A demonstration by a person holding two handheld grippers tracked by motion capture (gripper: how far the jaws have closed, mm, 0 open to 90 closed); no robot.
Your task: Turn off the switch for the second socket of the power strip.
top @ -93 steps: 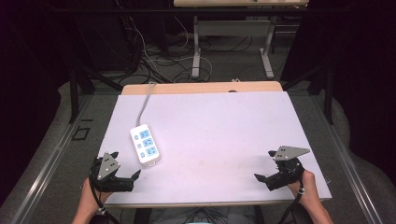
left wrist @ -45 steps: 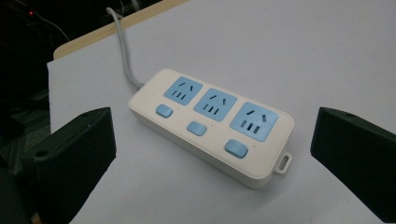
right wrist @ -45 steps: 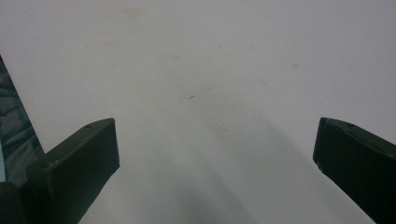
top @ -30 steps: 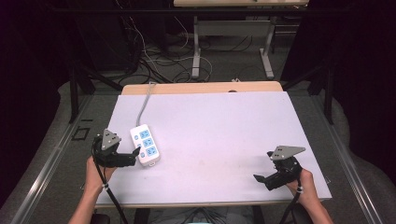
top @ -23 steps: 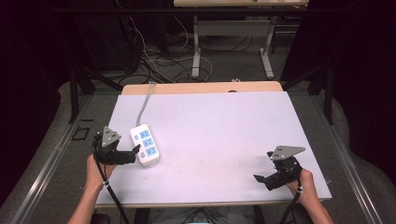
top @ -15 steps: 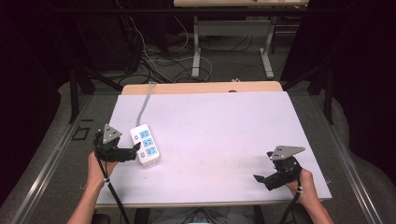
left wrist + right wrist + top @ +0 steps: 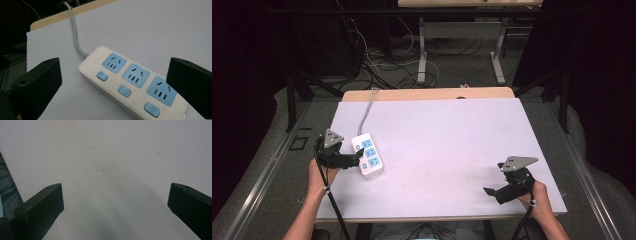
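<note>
From the high view, we take the white plastic power strip with three blue sockets [image 7: 368, 155] as our landmark. It lies flat on the pale lilac table sheet [image 7: 452, 140], toward the left side, its grey cable [image 7: 366, 112] running away over the far wooden edge of the table [image 7: 427, 94]. Our left gripper [image 7: 354, 159] sits just to the left of the strip, its jaws pointing at the strip's long side, probably so that we can close across the narrow width and not the length. Our right gripper [image 7: 492, 191] rests well apart from the strip, low near the table's near right corner, pointing loosely back toward it; we judge it is parked there to leave the left hand room to work.

In the left gripper view, the power strip [image 7: 132, 83] lies between the two black jaws, which stand wide apart and touch nothing. The strip runs slantwise, its cable end [image 7: 75, 32] on the farther side. Three blue rocker switches [image 7: 124, 91] line the edge nearer us. The gripper [image 7: 112, 85] holds nothing; the wide spread suits a body this broad, and we think the next move calls for settling lower before squeezing.

In the right gripper view, the jaws are likewise spread wide with nothing between them but bare table sheet [image 7: 112, 170], faintly stained. The right gripper [image 7: 115, 205] is empty, and the strip is somewhere off beyond it.
</note>
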